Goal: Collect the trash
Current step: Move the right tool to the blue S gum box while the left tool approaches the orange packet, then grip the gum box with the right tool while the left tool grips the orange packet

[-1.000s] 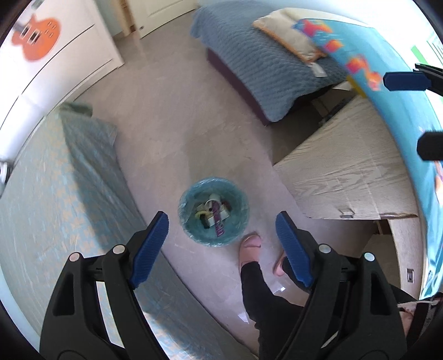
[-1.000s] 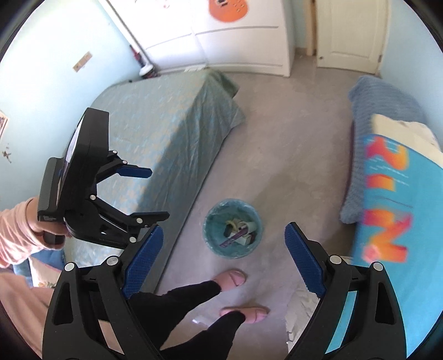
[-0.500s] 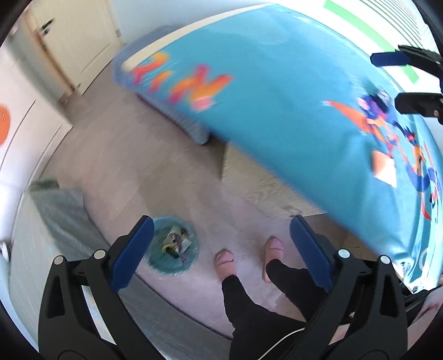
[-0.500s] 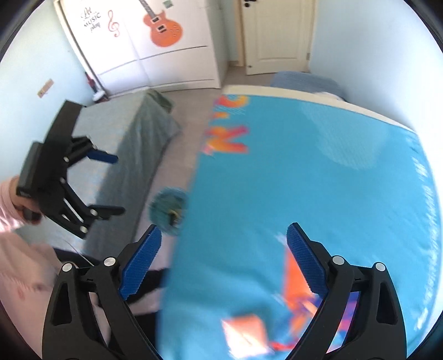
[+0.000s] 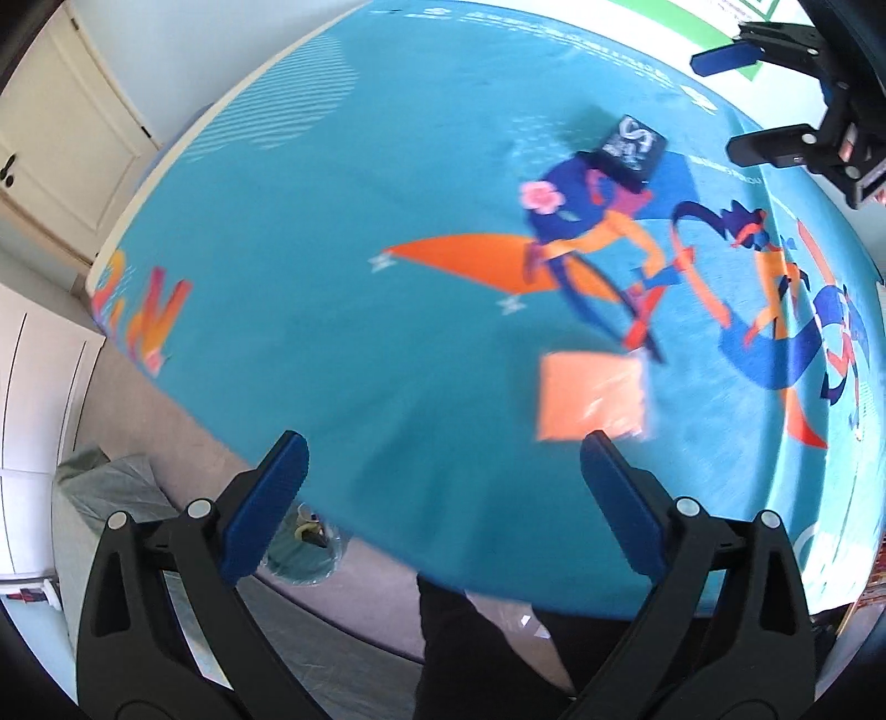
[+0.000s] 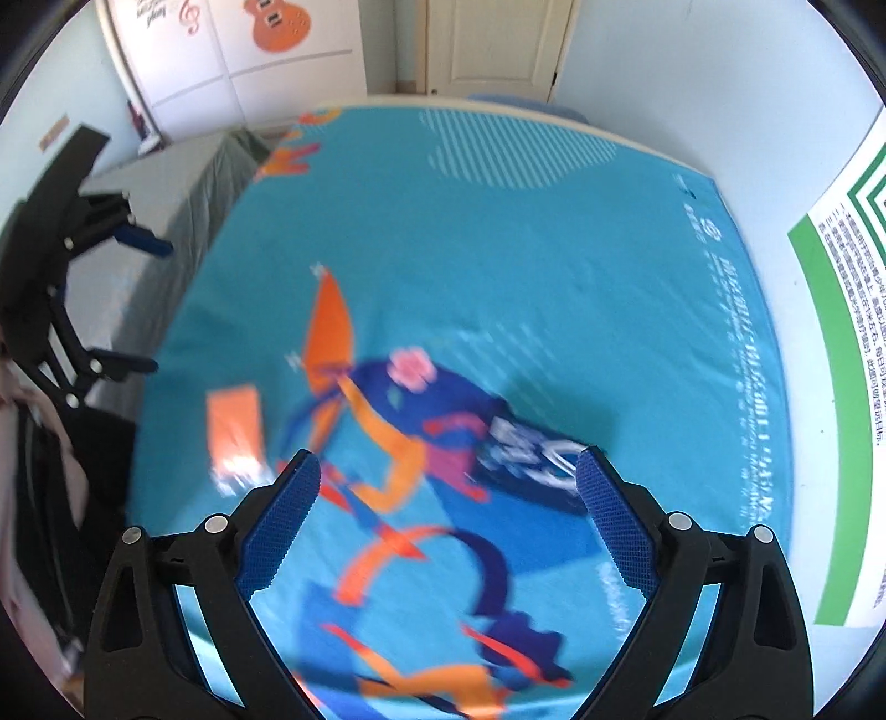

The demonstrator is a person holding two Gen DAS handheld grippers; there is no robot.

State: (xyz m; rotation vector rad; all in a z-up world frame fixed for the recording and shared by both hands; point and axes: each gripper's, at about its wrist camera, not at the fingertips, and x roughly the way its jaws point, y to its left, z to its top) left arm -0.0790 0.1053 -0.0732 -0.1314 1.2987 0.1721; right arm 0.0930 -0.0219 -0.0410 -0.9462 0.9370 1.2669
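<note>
An orange wrapper [image 5: 591, 394] lies flat on the blue printed tablecloth [image 5: 343, 232], just beyond my open, empty left gripper [image 5: 443, 498]. A dark carton with white print [image 5: 633, 145] lies farther back on the cloth. In the right wrist view the carton [image 6: 534, 457] sits blurred between the tips of my open, empty right gripper [image 6: 447, 520], and the orange wrapper [image 6: 235, 429] lies to its left. The teal trash bin [image 5: 303, 548] with litter stands on the floor under the table edge, partly hidden by my left finger.
The right gripper [image 5: 786, 94] shows at the top right of the left wrist view. A grey-green covered bed [image 6: 183, 183] stands left of the table. A white wardrobe with a guitar sticker [image 6: 279, 25] and a door [image 6: 490, 44] are behind. My legs [image 5: 487, 653] stand by the table.
Both grippers swung up from the floor and bin to face the tabletop. The orange wrapper and dark carton came into view; the bin slid to the lower left edge.
</note>
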